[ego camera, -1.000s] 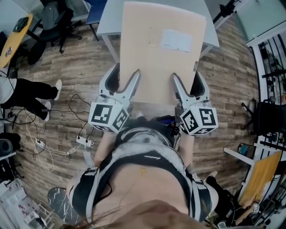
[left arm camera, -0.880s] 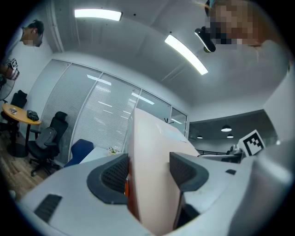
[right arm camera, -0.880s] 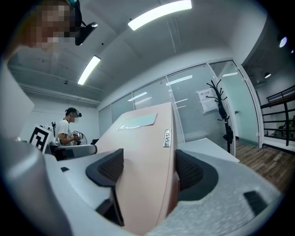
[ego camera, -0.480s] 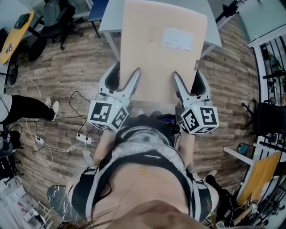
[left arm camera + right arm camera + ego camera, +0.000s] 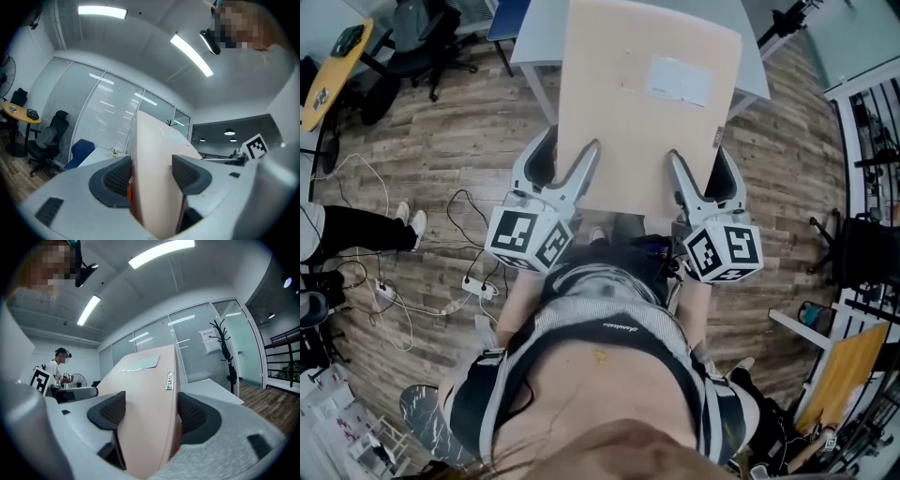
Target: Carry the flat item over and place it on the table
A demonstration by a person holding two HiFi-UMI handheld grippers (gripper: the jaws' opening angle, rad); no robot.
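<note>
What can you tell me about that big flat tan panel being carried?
The panel is a wide, flat, pale peach slab, cardboard-like, with a white label near its far right corner and a small tag on its right edge. The left gripper and right gripper each clamp its near edge. Its far end reaches over the grey table; contact there is unclear.

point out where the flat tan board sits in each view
Head view: the board fills the top centre, its near edge clamped by the left gripper and the right gripper.
Left gripper view: the board stands edge-on at centre, between the jaws.
Right gripper view: the board sits at centre, between the jaws, stretching away.
Shared landmark: the white label on the board's face, faint in the left gripper view and clear in the right gripper view.
</note>
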